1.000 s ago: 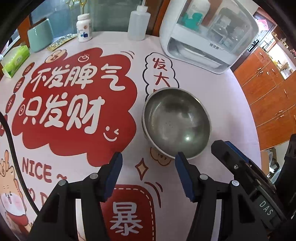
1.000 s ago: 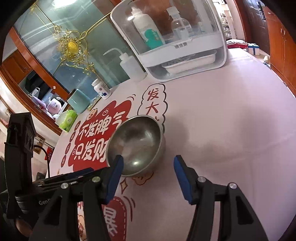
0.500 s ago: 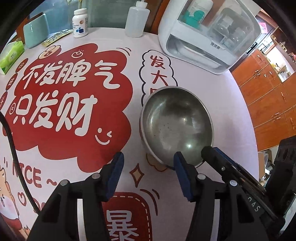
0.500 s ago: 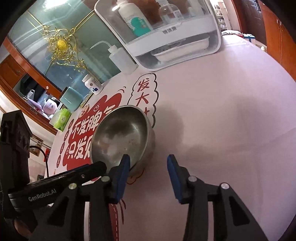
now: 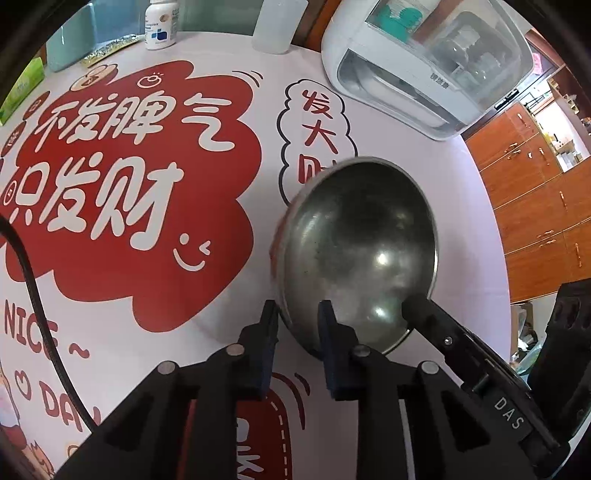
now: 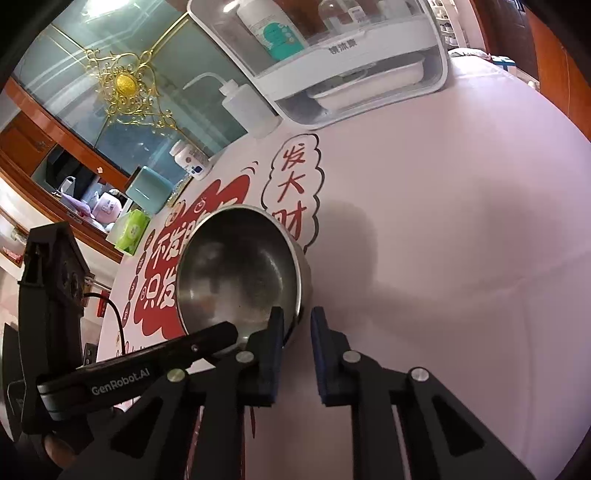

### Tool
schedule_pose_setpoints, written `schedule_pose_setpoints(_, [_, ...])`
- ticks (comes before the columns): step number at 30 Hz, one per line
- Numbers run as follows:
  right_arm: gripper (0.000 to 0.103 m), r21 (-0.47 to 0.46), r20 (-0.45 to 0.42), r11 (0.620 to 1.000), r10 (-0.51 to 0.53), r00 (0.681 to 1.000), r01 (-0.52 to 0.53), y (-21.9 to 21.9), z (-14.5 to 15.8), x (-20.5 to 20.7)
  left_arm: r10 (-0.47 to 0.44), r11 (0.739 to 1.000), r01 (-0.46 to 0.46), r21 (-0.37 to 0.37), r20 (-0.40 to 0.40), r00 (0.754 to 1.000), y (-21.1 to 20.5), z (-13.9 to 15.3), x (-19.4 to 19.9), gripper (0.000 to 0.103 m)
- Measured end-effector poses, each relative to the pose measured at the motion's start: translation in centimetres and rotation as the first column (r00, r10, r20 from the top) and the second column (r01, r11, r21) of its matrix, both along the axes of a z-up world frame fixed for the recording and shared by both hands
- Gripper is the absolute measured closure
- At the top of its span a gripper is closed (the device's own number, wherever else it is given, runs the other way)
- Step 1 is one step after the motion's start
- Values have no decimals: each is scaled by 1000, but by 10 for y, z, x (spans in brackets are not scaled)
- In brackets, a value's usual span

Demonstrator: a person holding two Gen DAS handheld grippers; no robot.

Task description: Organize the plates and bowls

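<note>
Steel bowl (image 5: 360, 251) on the bench (image 6: 443, 221), over the pink cloth beside the red printed patch, tilted with its far rim raised. Left tool (image 5: 297, 314) just closed onto the near rim: one blue pad inside the bowl, the other outside, wall pinched between. Right tool (image 6: 297, 319) also just closed, jaws nearly together; inner pad against the bowl's near-right rim, rim apparently between the pads, contact of the outer pad not clear. Both tools gripping the same bowl from adjoining points on the near edge. White dish cabinet (image 5: 424, 70) at the back of the bench, well apart. Squeeze bottle (image 6: 247, 107) and pill bottle (image 5: 159, 26) along the far edge.
</note>
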State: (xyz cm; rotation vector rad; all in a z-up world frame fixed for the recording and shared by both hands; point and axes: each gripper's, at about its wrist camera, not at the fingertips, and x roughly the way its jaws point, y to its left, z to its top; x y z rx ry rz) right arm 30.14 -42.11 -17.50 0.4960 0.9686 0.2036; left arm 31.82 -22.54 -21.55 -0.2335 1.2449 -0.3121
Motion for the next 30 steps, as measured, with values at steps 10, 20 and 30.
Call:
schedule_pose_setpoints(10, [95, 28, -19, 1000, 7, 1000, -7, 0, 0, -4, 3, 1000, -2, 26, -29, 1000, 2, -5, -2, 89])
schedule_pose_setpoints(20, [96, 26, -44, 1000, -6, 999, 7, -6, 1, -23, -42, 999, 43, 31, -49, 998, -7, -5, -17, 89])
schedule_pose_setpoints(30, [96, 19, -72, 1000, -23, 997, 25, -14, 14, -69, -108, 994, 110, 18, -77, 991, -17, 4, -59, 89])
